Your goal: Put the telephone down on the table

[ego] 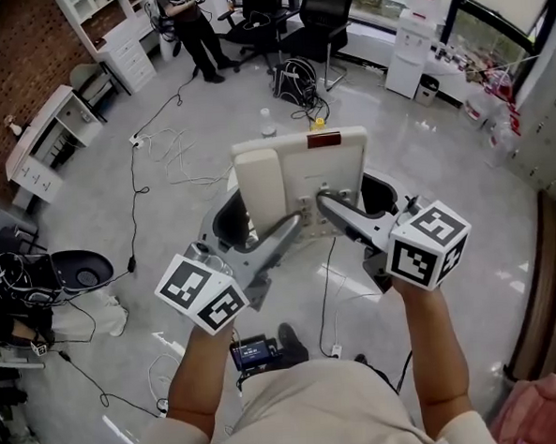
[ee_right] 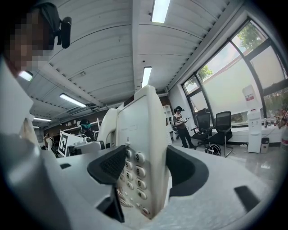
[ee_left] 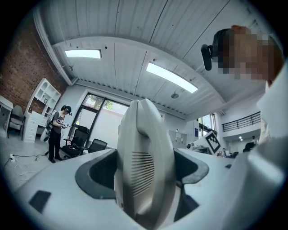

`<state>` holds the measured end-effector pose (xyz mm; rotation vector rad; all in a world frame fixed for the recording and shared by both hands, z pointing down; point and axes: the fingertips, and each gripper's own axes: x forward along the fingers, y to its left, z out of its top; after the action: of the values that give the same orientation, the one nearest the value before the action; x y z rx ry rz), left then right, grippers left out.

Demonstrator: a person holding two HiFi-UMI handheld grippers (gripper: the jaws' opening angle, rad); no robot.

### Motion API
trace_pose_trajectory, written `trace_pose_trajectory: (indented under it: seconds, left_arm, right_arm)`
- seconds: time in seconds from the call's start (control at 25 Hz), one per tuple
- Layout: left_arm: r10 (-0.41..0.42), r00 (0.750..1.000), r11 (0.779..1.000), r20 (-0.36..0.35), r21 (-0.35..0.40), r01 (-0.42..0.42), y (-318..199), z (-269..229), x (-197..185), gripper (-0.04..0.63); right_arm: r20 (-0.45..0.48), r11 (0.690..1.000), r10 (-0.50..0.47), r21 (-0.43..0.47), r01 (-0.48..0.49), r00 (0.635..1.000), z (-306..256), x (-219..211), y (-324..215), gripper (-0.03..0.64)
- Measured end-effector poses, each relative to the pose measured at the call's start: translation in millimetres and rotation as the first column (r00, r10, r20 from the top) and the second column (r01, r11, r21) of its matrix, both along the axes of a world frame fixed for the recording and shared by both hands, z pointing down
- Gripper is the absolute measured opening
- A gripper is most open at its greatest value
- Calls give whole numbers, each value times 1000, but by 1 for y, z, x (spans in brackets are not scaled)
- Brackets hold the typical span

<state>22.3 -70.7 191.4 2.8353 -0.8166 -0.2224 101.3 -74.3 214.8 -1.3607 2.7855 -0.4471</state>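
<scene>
A white desk telephone (ego: 317,172) hangs in the air over the floor, held between my two grippers. Its handset (ego: 260,194) lies along the left side of the base. My left gripper (ego: 292,227) is shut on the handset (ee_left: 144,157), which fills the gap between the dark pads (ee_left: 96,173) in the left gripper view. My right gripper (ego: 331,204) is shut on the telephone's base (ee_right: 146,130), the jaws pressing on either side of the keypad (ee_right: 134,177). A coiled cord shows low by the keypad. No table top is in view under the telephone.
A dark round object (ego: 229,221) lies below the telephone. Cables (ego: 165,148) trail over the grey floor. A white desk (ego: 43,137) stands at the left, office chairs (ego: 326,7) and a person (ego: 191,25) at the back, and a water dispenser (ego: 415,39) at the back right.
</scene>
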Motion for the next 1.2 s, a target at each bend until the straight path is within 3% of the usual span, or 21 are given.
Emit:
trace_pose_trajectory:
  seconds: [0.4, 0.64, 0.96, 1.2]
  left_arm:
    - [13, 999, 1000, -40, 10, -13, -50, 3, -57, 374]
    - [-23, 998, 1000, -58, 0, 23, -73, 5, -79, 374]
    - [-146, 989, 989, -28, -11, 145, -111, 12, -94, 374]
    - [-277, 961, 961, -16, -17, 277, -143, 21, -97, 374]
  right_arm:
    - [-23, 1000, 16, -8, -17, 1000, 1, -56, -49, 272]
    - [-38, 1000, -19, -15, 19, 999, 2, -78, -74, 272]
    - [-24, 989, -147, -21, 147, 989, 8, -95, -122, 272]
    - [-5, 960, -279, -20, 278, 960, 21, -100, -165, 272]
